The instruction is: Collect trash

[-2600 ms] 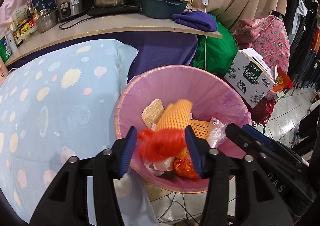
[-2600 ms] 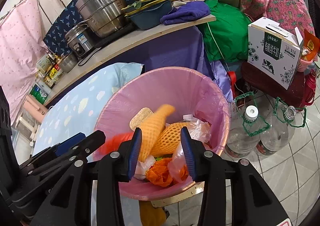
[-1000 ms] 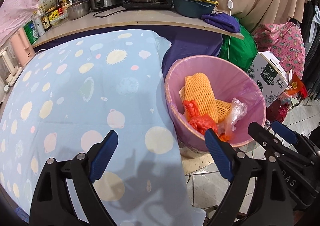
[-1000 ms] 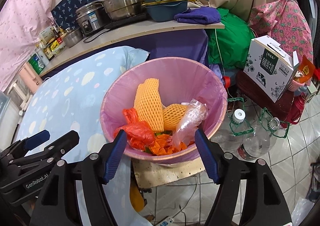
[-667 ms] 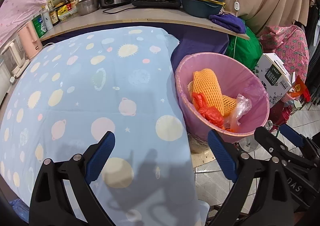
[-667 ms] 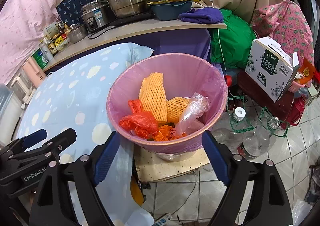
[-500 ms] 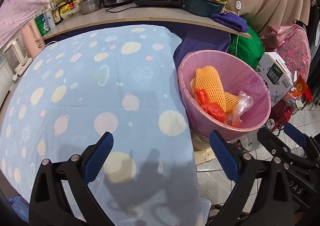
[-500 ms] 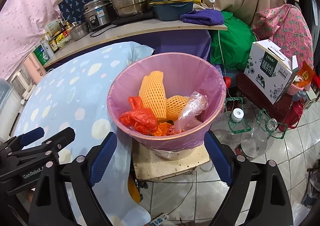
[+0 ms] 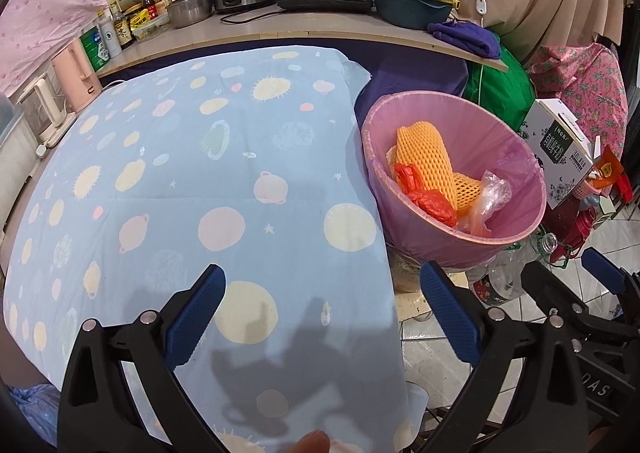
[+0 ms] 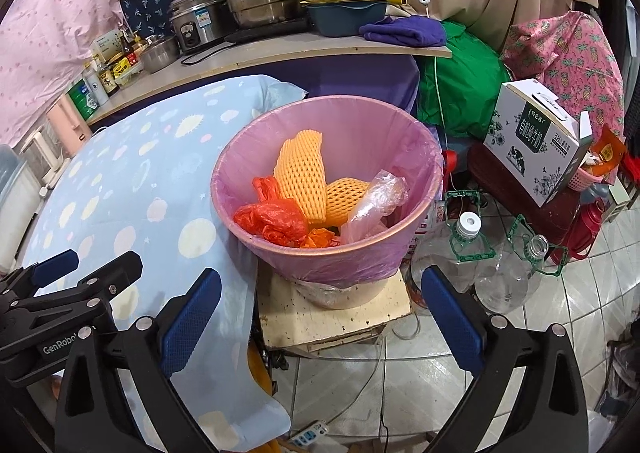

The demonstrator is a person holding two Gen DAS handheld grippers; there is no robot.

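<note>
Trash [image 10: 300,181] in bin [image 10: 400,253] — binned.

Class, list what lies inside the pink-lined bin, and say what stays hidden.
In the bin: orange foam netting, a red plastic bag, a clear plastic bag and orange scraps. Anything beneath this pile is covered.

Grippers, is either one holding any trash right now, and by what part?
Nothing is held. The left gripper is open and empty; the right gripper is opening, with nothing between its jaws. The trash lies in the bin.
</note>
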